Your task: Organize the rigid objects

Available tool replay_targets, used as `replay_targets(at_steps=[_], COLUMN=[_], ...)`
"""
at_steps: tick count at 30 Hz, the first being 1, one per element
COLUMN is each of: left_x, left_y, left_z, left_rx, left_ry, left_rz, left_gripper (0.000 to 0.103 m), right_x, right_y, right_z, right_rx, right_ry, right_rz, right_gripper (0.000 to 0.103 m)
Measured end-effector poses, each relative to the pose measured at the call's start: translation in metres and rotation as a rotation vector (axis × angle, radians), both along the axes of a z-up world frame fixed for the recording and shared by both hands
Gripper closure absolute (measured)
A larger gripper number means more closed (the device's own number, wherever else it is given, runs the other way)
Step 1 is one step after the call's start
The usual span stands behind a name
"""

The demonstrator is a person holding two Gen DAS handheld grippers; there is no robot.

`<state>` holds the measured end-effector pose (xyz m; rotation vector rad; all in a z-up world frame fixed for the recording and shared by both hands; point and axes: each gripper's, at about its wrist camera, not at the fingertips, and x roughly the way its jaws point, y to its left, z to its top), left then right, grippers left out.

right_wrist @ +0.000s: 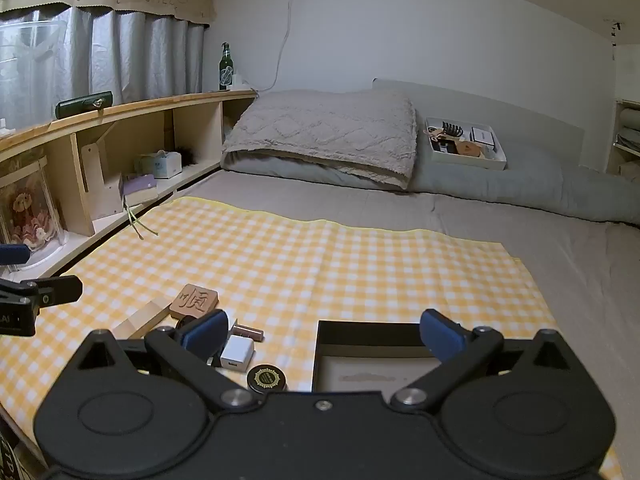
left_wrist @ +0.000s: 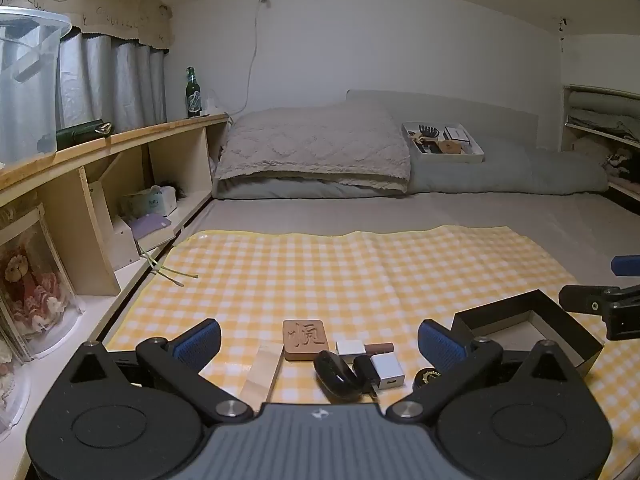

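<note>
1. On the yellow-checked cloth (left_wrist: pixel 320 272), left wrist view: left claw (left_wrist: pixel 320 340) spread wide, grasping nothing; brown carved wooden tile (left_wrist: pixel 305 338), pale wooden block (left_wrist: pixel 262 374) and white charger cube (left_wrist: pixel 387 370) lie between its fingers.
2. Right wrist view: right claw (right_wrist: pixel 322 334) spread wide, empty; black open cardboard box (right_wrist: pixel 360 330) lies below it, round black tin (right_wrist: pixel 267 377) just left.

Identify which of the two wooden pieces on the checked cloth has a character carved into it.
The square reddish-brown wooden tile; the pale wooden block beside it is plain and long.
</note>
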<state>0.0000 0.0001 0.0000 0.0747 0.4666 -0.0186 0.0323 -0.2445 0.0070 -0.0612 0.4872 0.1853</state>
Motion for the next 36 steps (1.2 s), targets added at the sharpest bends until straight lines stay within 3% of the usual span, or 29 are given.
replay_targets(at_steps=[36], left_x=[0.000], left_y=[0.000], left_z=[-0.010], left_rx=[-0.005], left_ry=[0.031], left_rz=[-0.004], left_gripper=[0.000], right_x=[0.005], right_y=[0.005], right_z=[-0.005], right_rx=[-0.035], right_ry=[0.033], right_rz=[0.000], right_gripper=[0.000])
